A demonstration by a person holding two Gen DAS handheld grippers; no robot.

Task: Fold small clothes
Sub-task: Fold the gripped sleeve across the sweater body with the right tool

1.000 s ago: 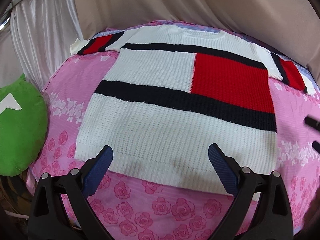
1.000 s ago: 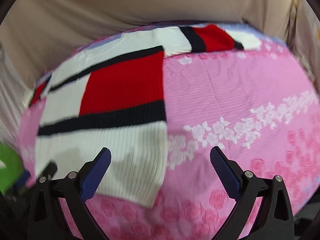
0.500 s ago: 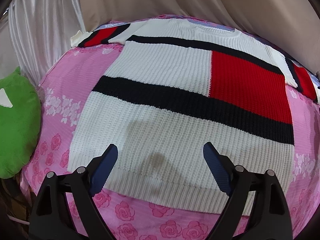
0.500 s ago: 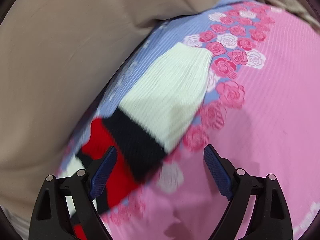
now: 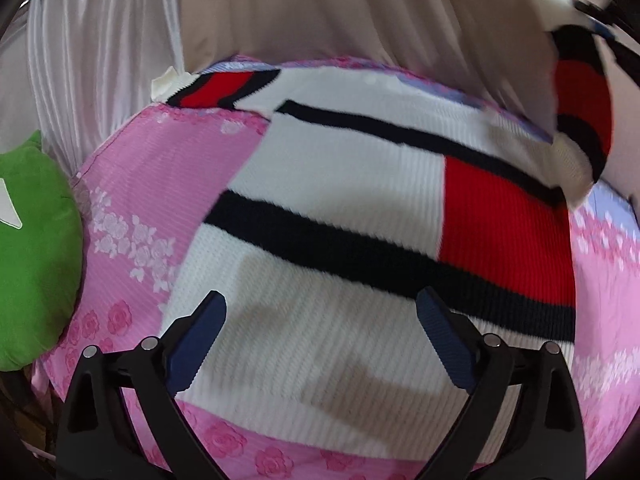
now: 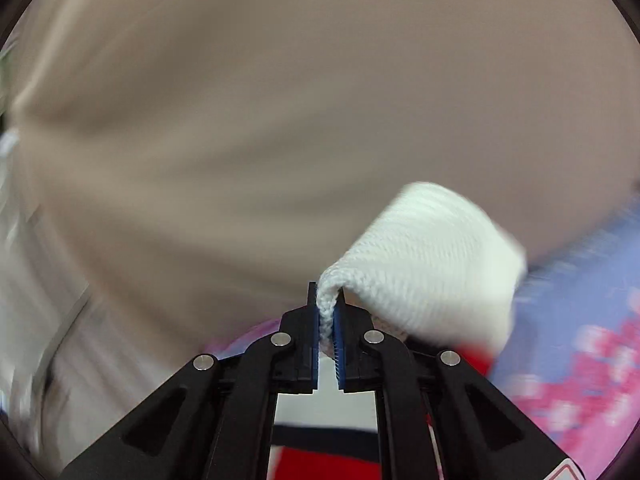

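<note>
A white knit sweater (image 5: 340, 208) with black stripes and a red block lies flat on the bed. My left gripper (image 5: 320, 296) hovers over its lower body, jaws opening wide, with nothing between them. The sweater's left sleeve (image 5: 216, 88) lies flat at the far left. Its right sleeve (image 5: 580, 96) is lifted off the bed at the upper right. In the right wrist view my right gripper (image 6: 328, 296) is closing, its blue pads pressing the white cuff (image 6: 432, 256) of that sleeve. The view is blurred.
The bed has a pink rose-print sheet (image 5: 152, 168). A green cushion (image 5: 32, 248) lies at its left edge. Beige drapes (image 5: 360, 12) and a white curtain (image 5: 80, 60) hang behind the bed, close to the sweater's collar.
My right gripper went from the hem to the right sleeve, shut on its cuff and raised it. My left gripper slid further over the sweater's lower body.
</note>
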